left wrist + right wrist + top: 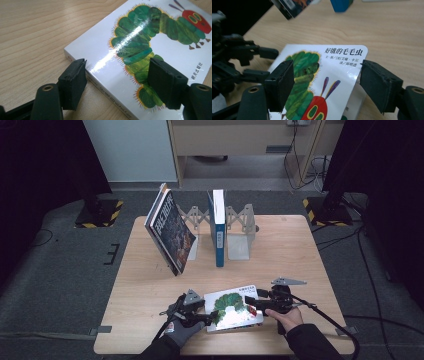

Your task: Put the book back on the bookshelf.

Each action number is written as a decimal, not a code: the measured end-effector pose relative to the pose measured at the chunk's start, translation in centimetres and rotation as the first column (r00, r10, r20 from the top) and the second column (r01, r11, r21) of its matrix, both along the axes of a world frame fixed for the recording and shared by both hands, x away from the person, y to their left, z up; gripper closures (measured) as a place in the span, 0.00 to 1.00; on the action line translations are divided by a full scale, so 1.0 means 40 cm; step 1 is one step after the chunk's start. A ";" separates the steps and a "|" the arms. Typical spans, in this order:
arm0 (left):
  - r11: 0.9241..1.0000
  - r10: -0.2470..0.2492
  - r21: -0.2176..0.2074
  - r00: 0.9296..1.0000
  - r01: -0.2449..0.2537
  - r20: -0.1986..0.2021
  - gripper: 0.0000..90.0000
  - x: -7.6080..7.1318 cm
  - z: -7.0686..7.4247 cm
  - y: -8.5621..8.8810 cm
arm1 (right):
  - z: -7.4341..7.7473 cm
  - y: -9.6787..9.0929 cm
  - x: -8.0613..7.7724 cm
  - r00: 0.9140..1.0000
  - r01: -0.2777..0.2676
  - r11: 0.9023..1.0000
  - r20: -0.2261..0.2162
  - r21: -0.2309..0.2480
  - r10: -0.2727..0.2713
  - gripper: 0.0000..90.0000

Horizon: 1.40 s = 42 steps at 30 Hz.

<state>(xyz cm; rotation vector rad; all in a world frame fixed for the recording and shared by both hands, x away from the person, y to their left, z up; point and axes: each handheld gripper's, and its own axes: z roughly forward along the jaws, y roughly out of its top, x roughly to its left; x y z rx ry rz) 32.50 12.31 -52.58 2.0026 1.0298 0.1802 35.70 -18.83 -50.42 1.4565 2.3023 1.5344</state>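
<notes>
caterpillar book [234,309], corners hidden behind pads

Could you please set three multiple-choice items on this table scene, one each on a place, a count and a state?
1. Where does the caterpillar book lie?
A. flat at the table's near edge
B. in the bookstand
C. on the floor

2. How many books lean or stand at the metal bookstand?
A. one
B. two
C. four

3. How do the left tongs stand?
A. shut on nothing
B. open, straddling the book's corner
C. clamped on a cable

A: the book rests between both hands. B: a dark leaning book, a blue upright book. B: a gap shows between the pads.
</notes>
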 end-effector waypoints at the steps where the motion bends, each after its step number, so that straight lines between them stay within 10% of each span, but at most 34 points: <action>1: 1.000 0.001 -0.005 1.000 -0.001 -0.003 0.33 0.001 0.000 0.001 | 0.007 -0.001 0.000 1.000 -0.001 1.000 0.014 0.026 0.000 0.32; 21: 0.999 -0.004 -0.039 1.000 0.003 -0.004 0.30 0.008 -0.002 0.005 | 0.021 -0.005 0.001 1.000 0.005 0.994 0.028 0.113 -0.008 0.31; 27: 1.000 -0.016 0.013 0.999 0.016 0.039 0.31 0.006 -0.004 -0.005 | -0.007 0.001 0.019 0.998 0.012 1.000 -0.054 -0.015 -0.013 0.32; 42: 0.999 -0.002 0.042 0.999 0.000 0.035 0.34 0.002 -0.009 0.000 | -0.054 0.008 0.015 0.991 -0.026 0.992 -0.135 -0.120 0.010 0.30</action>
